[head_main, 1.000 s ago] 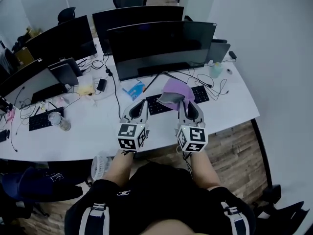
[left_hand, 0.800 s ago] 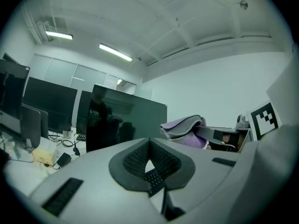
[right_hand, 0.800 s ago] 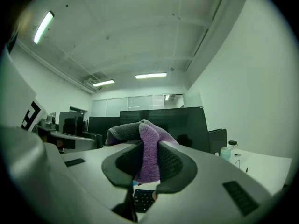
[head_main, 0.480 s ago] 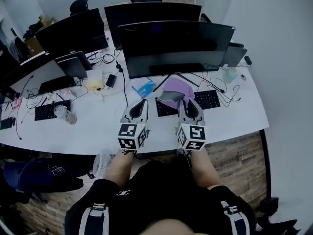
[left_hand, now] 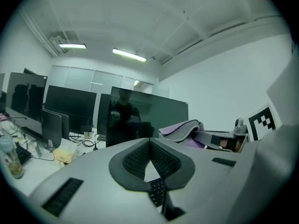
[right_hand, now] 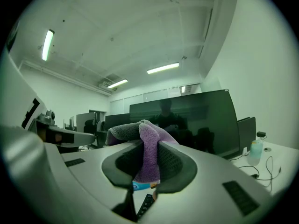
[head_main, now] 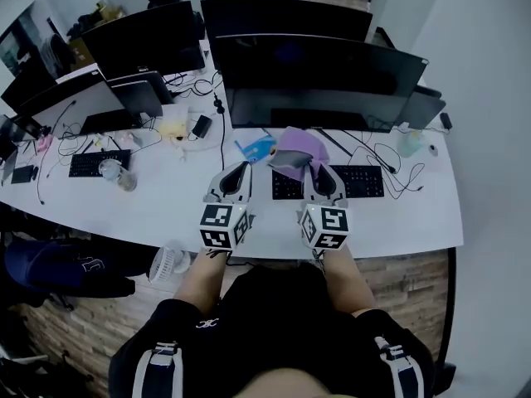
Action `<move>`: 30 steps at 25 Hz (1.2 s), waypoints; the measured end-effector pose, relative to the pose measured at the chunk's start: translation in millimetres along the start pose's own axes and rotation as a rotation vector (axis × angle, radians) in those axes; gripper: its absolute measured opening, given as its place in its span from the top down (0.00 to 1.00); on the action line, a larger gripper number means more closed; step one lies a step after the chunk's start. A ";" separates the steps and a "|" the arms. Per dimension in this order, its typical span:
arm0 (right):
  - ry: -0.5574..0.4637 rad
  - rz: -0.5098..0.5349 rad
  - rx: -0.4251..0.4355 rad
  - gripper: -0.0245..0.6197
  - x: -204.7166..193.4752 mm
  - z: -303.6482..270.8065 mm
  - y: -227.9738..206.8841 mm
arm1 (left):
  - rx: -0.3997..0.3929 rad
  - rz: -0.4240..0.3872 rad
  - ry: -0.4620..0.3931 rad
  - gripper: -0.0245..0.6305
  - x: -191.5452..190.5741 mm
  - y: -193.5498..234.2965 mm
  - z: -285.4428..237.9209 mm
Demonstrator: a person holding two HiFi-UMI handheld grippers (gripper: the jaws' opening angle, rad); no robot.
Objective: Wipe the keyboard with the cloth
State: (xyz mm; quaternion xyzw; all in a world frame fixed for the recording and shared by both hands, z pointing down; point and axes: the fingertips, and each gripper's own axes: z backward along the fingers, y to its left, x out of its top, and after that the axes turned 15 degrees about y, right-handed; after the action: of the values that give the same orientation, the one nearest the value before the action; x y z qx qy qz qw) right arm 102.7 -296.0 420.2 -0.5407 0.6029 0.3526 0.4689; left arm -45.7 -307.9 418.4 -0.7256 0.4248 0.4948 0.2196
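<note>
Long white counter point(head_main: 166, 210) below both claws. Flat black keyboard point(head_main: 367, 181) just beyond right claw point(head_main: 314, 171). Purple-grey terry cloth point(head_main: 292, 152) clamped in right claw, off keys. Left claw point(head_main: 239, 172) closed, empty. Risk: unsteadied keyboard sliding under wipe.

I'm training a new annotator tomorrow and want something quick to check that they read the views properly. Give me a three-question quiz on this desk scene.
1. True or false: the left gripper holds the purple cloth.
2. Which jaws are clamped on the cloth? A) left B) right C) neither
3. Fill in: the black keyboard lies on the white desk in front of a dark ___.
Key: 1 false, its jaws are together and empty. 2 B, the right gripper. 3 monitor.
</note>
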 end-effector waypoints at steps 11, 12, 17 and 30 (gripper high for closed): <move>0.110 0.035 0.134 0.82 -29.5 -56.1 0.0 | 0.136 0.084 0.032 0.94 -17.9 16.7 -7.6; 0.128 0.038 0.143 0.82 -34.5 -62.1 0.0 | 0.150 0.093 0.037 0.94 -20.0 18.7 -7.2; 0.205 0.053 0.174 0.82 -57.9 -87.8 0.9 | 0.202 0.129 0.052 0.94 -28.0 28.3 -7.1; 0.424 0.165 0.192 0.82 -144.6 -150.2 11.0 | 0.261 0.190 0.098 0.94 -49.3 50.4 -11.1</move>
State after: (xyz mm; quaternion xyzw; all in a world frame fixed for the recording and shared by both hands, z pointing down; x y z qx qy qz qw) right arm 60.7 -387.7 603.0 -0.5044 0.7606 0.2093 0.3510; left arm -89.2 -323.8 472.7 -0.6706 0.5625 0.4180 0.2432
